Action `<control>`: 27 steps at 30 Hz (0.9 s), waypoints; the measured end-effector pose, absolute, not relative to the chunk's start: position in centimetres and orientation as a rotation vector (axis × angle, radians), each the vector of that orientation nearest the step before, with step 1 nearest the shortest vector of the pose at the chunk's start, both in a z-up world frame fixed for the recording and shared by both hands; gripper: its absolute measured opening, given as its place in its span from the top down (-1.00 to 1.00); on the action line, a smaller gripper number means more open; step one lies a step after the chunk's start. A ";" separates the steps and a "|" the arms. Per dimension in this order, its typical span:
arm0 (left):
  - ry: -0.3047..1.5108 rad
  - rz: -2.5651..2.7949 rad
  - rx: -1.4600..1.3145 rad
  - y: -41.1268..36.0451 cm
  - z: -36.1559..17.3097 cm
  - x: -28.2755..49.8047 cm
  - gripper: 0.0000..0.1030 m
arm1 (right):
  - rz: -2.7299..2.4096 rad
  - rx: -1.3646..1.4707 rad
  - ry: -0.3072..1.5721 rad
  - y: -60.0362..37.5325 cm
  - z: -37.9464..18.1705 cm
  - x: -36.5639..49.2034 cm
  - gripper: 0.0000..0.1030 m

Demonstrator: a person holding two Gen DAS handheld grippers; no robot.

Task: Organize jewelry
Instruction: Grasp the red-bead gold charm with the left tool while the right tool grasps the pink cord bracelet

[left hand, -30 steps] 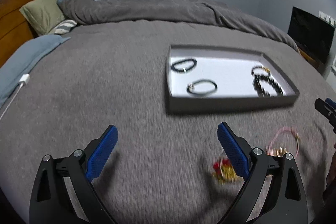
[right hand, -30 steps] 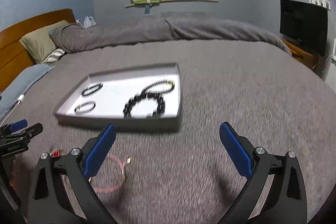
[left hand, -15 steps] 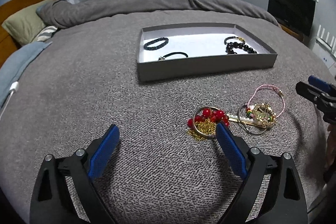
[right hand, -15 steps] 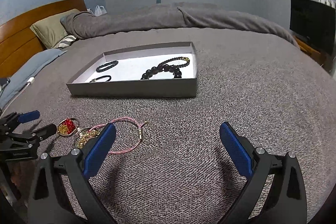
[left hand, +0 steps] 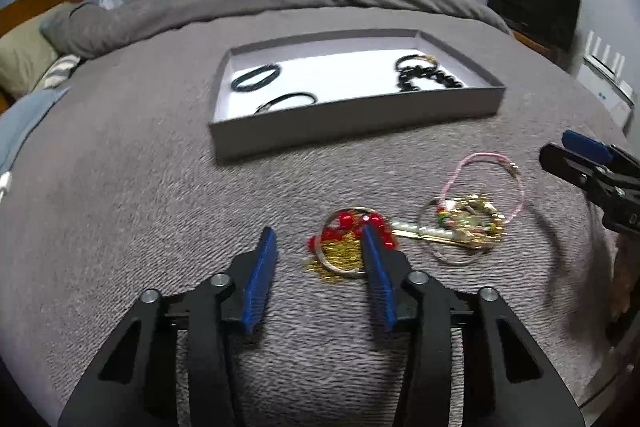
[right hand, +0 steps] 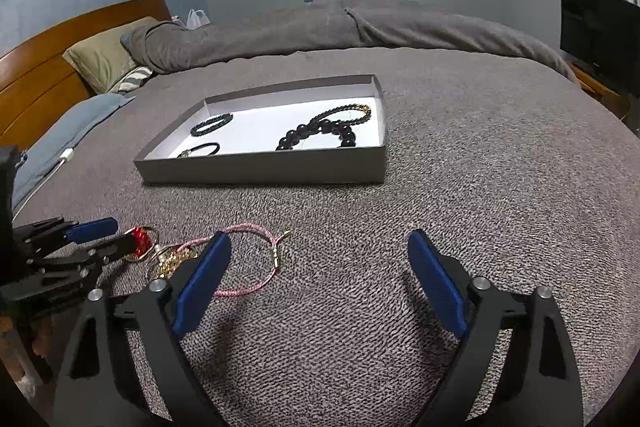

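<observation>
A grey tray [left hand: 352, 121] [right hand: 264, 169] with a white floor lies on the bed and holds several dark bracelets [left hand: 424, 75] [right hand: 320, 133]. Loose jewelry lies in front of it: a red-bead and gold piece [left hand: 348, 239] [right hand: 140, 239], a gold multicolour bracelet [left hand: 468, 223] and a pink cord bracelet [left hand: 496, 179] [right hand: 252, 259]. My left gripper [left hand: 318, 239] is partly open and empty, its right finger just over the red-bead piece. My right gripper [right hand: 318, 247] is wide open and empty, its left finger by the pink bracelet.
The bed is covered with a grey blanket [right hand: 460, 187]. Pillows [right hand: 104, 55] and a wooden headboard [right hand: 44, 67] stand at the left, with a white cable [right hand: 60, 163]. A dark TV [left hand: 532, 3] stands at the right. The bed's edge is near at lower right.
My left gripper has narrowed its jaws and moved down and forward to the red-bead piece. My right gripper has moved slightly closer to the pink bracelet and stays wide open.
</observation>
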State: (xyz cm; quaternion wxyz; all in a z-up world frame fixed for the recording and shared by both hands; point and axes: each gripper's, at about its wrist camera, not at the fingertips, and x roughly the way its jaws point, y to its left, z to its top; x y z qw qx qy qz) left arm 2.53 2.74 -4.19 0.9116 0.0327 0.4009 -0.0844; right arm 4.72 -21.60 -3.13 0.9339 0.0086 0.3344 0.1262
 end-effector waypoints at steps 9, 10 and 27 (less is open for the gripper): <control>0.815 -0.240 0.110 0.5 -4.2 2.2 0.19 | 0.262 0.034 0.696 -21.8 -3.0 4.9 -0.31; 0.825 -0.237 0.106 0.5 -4.4 2.4 0.21 | 0.262 0.032 0.695 -21.8 -3.0 4.9 -0.31; 0.732 -0.255 0.029 2.6 -1.5 1.3 0.80 | 0.348 0.026 0.759 -20.1 -4.2 5.8 0.15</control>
